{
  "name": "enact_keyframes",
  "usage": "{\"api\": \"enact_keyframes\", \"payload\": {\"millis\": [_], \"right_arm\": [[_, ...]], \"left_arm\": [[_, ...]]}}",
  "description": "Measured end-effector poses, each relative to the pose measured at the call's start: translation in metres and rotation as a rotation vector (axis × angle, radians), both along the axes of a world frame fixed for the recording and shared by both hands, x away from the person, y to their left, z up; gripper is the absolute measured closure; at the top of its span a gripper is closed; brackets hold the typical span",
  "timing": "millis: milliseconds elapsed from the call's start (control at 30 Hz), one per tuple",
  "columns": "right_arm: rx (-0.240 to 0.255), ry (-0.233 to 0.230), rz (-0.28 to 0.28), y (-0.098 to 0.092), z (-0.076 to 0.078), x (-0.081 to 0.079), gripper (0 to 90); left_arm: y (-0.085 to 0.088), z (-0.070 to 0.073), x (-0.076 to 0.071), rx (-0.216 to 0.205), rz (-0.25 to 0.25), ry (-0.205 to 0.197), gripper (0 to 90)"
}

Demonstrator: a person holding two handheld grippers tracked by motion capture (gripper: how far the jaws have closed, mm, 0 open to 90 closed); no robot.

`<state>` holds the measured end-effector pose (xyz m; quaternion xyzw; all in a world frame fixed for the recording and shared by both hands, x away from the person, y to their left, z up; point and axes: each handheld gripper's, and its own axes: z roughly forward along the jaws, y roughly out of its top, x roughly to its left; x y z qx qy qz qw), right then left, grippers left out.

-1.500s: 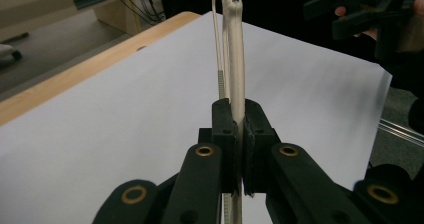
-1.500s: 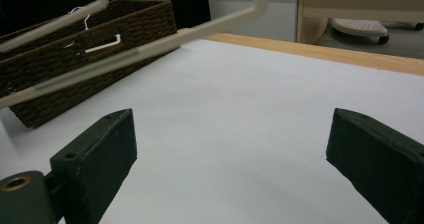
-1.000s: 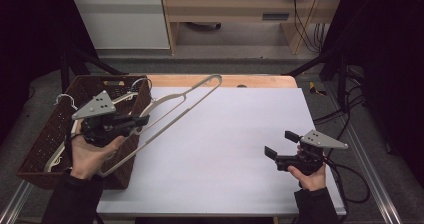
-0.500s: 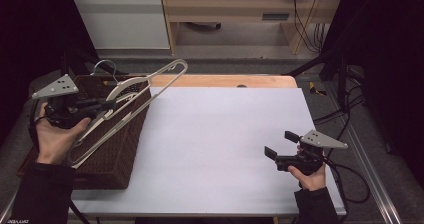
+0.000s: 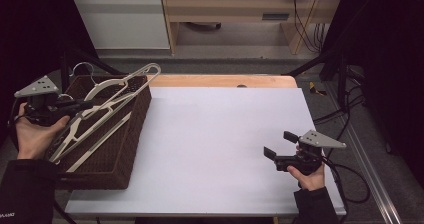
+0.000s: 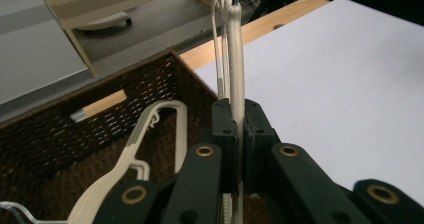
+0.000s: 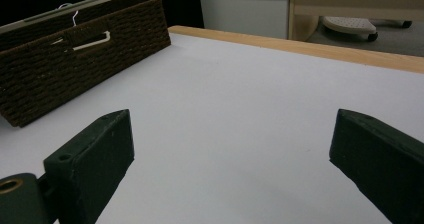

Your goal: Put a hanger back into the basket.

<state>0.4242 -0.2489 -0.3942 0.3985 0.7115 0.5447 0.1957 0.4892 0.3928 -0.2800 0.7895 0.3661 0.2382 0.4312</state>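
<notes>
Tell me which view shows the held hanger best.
The high view: the whole hanger shows, slanting over the basket from the left gripper. The left gripper view shows it edge-on, clamped between the jaws. The right gripper view catches a sliver at top left.

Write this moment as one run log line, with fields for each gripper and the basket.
left gripper: shut on white hanger, over basket | right gripper: open, holds nothing, over table | basket: more hangers inside

A white surface (image 5: pixel 220 149) with a wooden far edge fills the middle. Beyond it on the floor stand a white cabinet (image 5: pixel 120 16) and a wooden unit (image 5: pixel 235 14), with cables (image 5: pixel 305 14) hanging at its right.
</notes>
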Motion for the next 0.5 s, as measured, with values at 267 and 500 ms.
{"api": "enact_keyframes", "payload": {"millis": [267,500], "right_arm": [[0.001,0.0,0.0,0.0,0.0,0.0,4.4],[0.003,0.002,-0.005,0.0,0.0,0.0,4.4]], "left_arm": [[0.022,-0.015,0.006,-0.021,0.028,0.007,86.8],[0.044,-0.028,0.004,-0.023,0.059,0.029,86.8]]}}
